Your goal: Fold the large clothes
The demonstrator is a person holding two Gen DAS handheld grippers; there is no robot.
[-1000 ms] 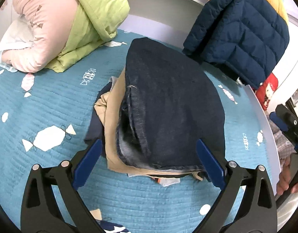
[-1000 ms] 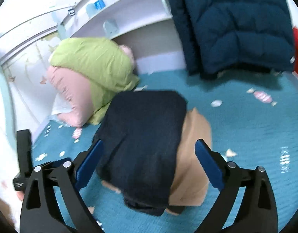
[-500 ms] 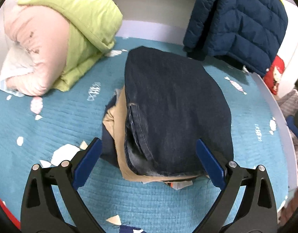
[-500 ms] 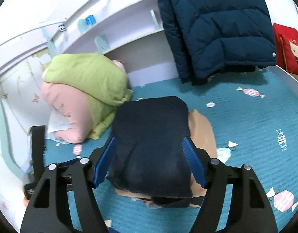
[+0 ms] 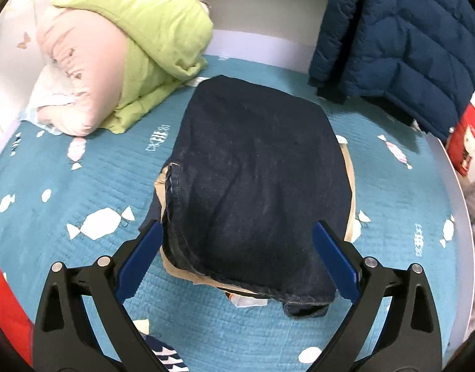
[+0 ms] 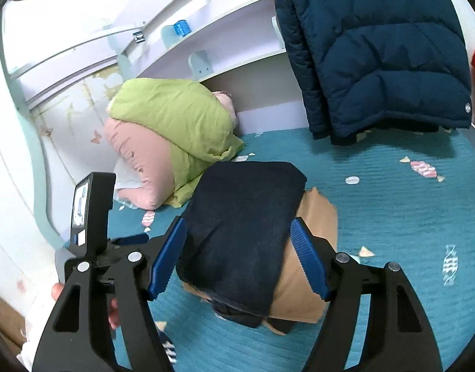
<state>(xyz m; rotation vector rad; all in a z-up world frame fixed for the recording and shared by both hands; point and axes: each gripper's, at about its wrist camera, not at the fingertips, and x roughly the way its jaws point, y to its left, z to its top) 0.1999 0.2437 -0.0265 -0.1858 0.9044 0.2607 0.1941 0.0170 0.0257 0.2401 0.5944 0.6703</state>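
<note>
On the teal quilted bed cover printed with candy shapes (image 5: 82, 186) a folded dark indigo denim garment (image 5: 256, 192) lies on top of a folded tan garment (image 6: 311, 248), the two forming a stack at the centre of both views; the tan layer peeks out at the stack's 3 o'clock and 9 o'clock edges in the left wrist view and at its 3 o'clock side in the right wrist view. The left tool (image 5: 237, 241) hangs over the near edge of the stack with its blue-padded jaws spread wide and nothing between them. The right tool (image 6: 237, 245) is also empty, but its jaws stand noticeably narrower than a second ago, and both cameras now sit higher and further back, taking in more of the bed than before. That reads as a withdrawal: the denim fold looks finished and both tools appear to be leaving the pile. A rolled lime green and pink duvet (image 5: 113, 46) lies at 10 o'clock against the headboard, and a navy quilted puffer jacket (image 5: 398, 40) hangs at 1 o'clock, with a red cushion (image 5: 463, 142) just below it at 3 o'clock. The jacket seems the likeliest large item left to fold, though nothing yet shows which tool will reach for it
</note>
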